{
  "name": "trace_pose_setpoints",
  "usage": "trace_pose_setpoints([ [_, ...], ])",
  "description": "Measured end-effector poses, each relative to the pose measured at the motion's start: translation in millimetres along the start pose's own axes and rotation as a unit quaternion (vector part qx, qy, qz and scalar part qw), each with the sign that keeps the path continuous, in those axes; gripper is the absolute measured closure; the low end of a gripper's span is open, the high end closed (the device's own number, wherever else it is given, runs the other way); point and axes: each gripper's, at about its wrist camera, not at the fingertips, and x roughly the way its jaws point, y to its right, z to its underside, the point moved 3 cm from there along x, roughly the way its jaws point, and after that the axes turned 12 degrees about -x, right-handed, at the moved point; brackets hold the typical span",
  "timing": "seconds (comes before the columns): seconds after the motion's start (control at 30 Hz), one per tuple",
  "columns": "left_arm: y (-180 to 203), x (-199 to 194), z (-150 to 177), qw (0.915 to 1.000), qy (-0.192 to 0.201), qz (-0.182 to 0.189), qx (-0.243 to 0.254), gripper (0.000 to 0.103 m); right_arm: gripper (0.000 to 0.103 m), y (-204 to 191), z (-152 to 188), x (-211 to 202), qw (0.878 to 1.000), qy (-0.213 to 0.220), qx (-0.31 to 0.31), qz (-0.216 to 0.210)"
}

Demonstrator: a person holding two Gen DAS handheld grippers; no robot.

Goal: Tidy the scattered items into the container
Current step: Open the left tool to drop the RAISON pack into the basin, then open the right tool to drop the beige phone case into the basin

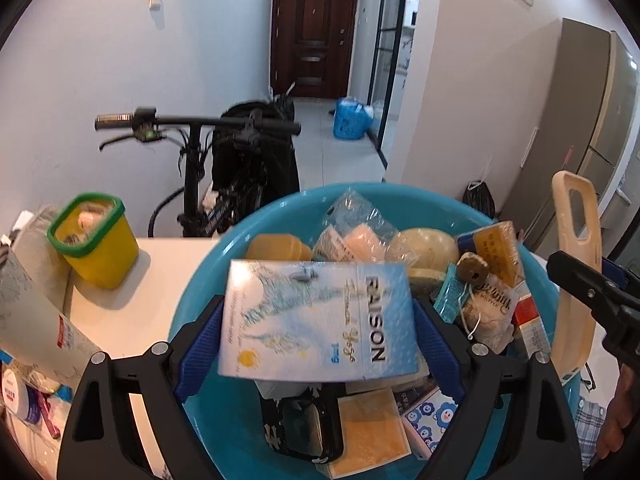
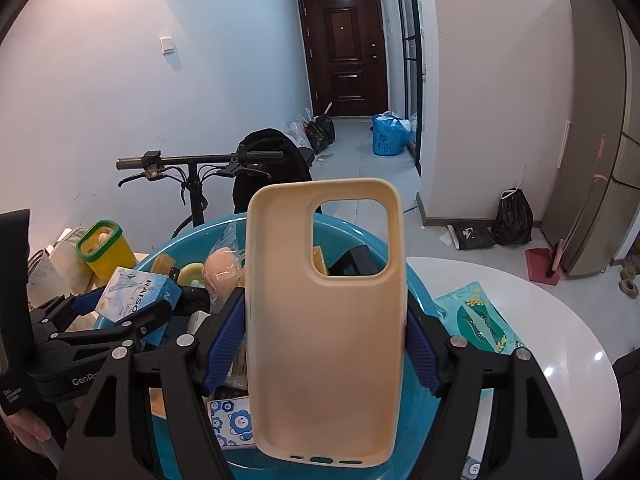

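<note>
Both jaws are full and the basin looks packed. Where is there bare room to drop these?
Basin is crowded except bare blue wall at its left. Bare white table lies between it and the yellow tub; more beyond the tissue pack.

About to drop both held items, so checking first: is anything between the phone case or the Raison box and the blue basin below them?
Nothing separate blocks either. The phone case and the Raison box hang over the blue basin, already piled with items, so both would land on that heap.
</note>
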Motion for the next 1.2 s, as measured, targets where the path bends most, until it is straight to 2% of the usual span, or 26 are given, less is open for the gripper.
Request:
trace_pose_setpoints([
  [0.07, 1.2, -6.6, -2.1, 0.9998, 0.02, -0.001, 0.005, 0.0, 0.031, 1.8, -0.2, 0.7, 1.0, -0.001, 0.003, -0.001],
  [0.17, 2.0, -16.8, -4.5, 0.9987, 0.05, -0.004, 0.007, 0.0, 0.031, 1.3, 0.2, 2.2, 1.0, -0.002, 0.006, 0.0],
  [0.47, -6.8, -31.4, -16.6, 0.9973, 0.072, 0.001, -0.013, 0.0, 0.031, -7.3, 2.9, 3.6, 1.0, -0.006, -0.01, -0.006],
  [0.77, -12.7, -35.7, -19.7, 0.9971, 0.069, 0.007, -0.031, 0.0, 0.031, -23.1, 10.6, 16.1, 0.999, -0.026, -0.032, -0.012],
  [1.2, -10.8, -41.0, -20.3, 0.9969, 0.075, 0.006, -0.025, 0.0, 0.031, -19.6, 12.5, 19.3, 0.999, -0.034, -0.031, -0.01],
])
